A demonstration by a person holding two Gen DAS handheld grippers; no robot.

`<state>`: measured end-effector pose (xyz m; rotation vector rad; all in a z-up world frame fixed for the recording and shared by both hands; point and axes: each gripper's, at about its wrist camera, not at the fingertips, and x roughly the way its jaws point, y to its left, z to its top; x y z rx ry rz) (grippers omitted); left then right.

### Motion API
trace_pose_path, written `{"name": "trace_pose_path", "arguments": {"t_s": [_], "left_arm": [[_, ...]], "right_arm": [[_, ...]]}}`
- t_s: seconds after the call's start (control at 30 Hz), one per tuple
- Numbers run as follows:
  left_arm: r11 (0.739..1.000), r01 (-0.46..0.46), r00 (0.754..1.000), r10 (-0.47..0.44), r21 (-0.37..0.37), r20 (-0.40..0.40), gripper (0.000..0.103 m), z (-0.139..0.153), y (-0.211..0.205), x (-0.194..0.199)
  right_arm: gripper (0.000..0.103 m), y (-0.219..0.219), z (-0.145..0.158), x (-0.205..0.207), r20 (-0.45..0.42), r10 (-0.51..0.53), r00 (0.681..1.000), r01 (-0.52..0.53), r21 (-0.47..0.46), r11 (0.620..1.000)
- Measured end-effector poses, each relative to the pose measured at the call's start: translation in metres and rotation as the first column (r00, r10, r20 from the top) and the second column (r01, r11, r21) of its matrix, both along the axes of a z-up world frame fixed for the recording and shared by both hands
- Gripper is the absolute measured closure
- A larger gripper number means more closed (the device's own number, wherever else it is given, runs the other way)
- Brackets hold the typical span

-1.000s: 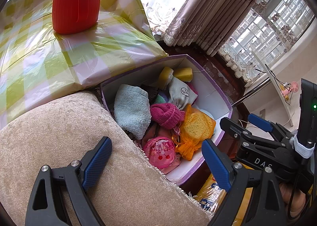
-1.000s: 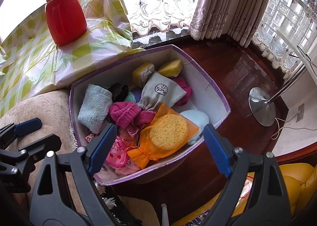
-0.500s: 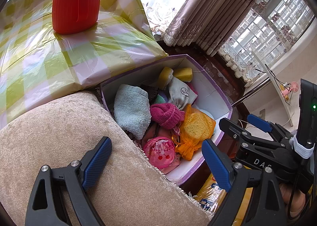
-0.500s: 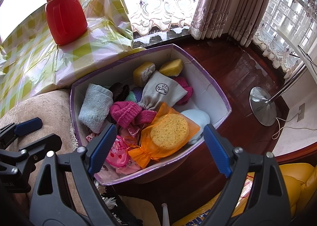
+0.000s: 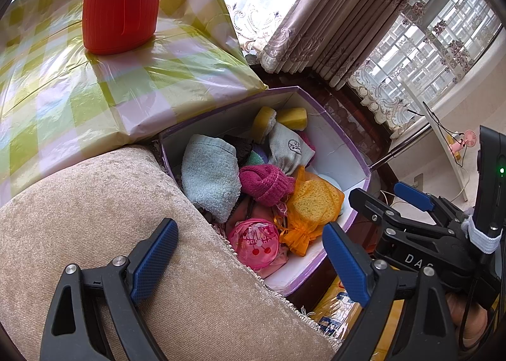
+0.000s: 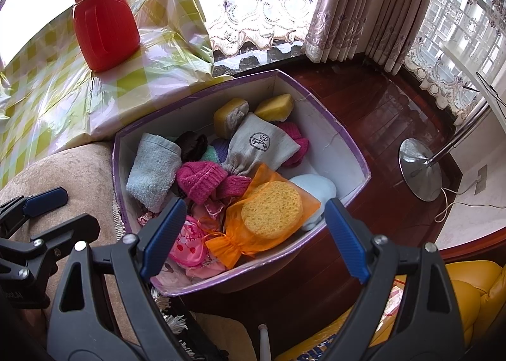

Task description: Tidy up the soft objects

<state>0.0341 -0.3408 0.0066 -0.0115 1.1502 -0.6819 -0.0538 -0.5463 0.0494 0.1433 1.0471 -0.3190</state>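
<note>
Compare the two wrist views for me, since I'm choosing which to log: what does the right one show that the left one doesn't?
Only the right wrist view shows the round metal lamp base on the wooden floor and the pale blue pad almost whole. Only the left shows a pink fan by the window. Both share the purple-rimmed box, the orange mesh bag, the red bottle and open fingers.

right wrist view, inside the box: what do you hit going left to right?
light blue towel → pink knit hat → round yellow sponge in the orange mesh bag → pale blue item, all inside the purple-edged box.
</note>
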Motion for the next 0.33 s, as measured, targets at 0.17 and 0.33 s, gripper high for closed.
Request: {"name": "trace_pose_path", "arguments": {"t_s": [0.17, 0.33], "left_arm": [[1.000, 0.001, 1.000, -0.001, 0.002, 0.001, 0.009, 0.0000, -0.0004, 0.0000], [1.000, 0.024, 1.000, -0.024, 0.004, 0.009, 0.005, -0.0001, -0.0039, -0.0010]], "right_arm": [[0.013, -0.0001, -0.0002, -0.0001, -0.001, 0.000, 1.000, 0.000, -0.001, 1.000], [0.013, -0.0003, 0.0001, 0.0005, 0.001, 0.000, 1.000, 0.000, 0.001, 1.000]]}}
